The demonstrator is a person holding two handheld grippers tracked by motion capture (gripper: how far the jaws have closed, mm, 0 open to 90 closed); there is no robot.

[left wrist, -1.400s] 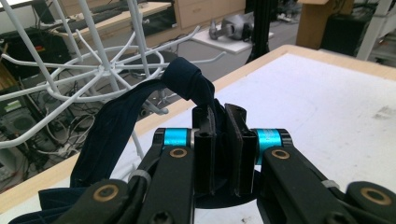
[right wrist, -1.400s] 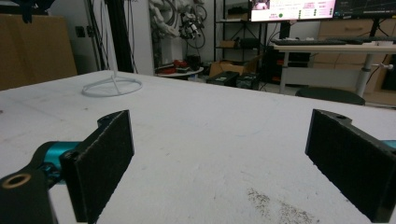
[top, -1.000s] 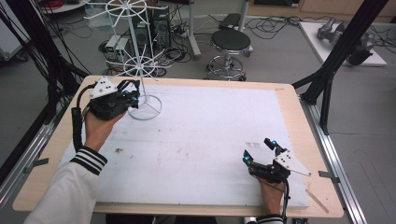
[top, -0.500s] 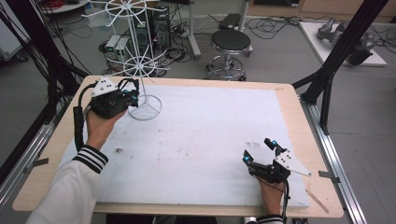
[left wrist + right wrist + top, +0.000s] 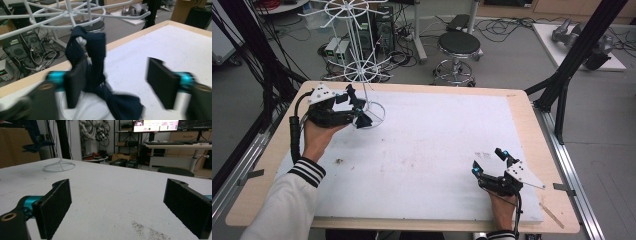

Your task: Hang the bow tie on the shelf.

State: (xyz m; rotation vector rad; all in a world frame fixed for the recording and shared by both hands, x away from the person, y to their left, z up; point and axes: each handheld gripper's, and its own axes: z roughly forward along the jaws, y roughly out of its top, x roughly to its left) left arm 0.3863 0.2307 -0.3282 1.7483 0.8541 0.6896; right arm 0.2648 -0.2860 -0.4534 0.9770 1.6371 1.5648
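- At the far left corner of the table point(image 5: 422, 87), the left gripper point(image 5: 357, 107) is held up at the white wire rack point(image 5: 362, 65), close to its upright pole and above its ring base.
- In the left gripper view, its jaws stand wide apart and grip nothing. A dark blue cloth point(image 5: 90, 72) hangs over a white prong of the rack; the left-hand jaw is just in front of it, but contact cannot be confirmed owing to blur.
- The lower end of the cloth trails down to the white mat point(image 5: 437, 150) between the jaws.
- At the near right of the mat, the right gripper point(image 5: 489, 162) rests low, held in the person's right hand point(image 5: 502, 207).
- In the right gripper view, its jaws are spread wide with bare mat between them; a patch of dark specks point(image 5: 147, 230) lies on the mat near the right-hand jaw.
- The two grippers are well apart.
- A black stool point(image 5: 457, 47) stands on the floor beyond the table.
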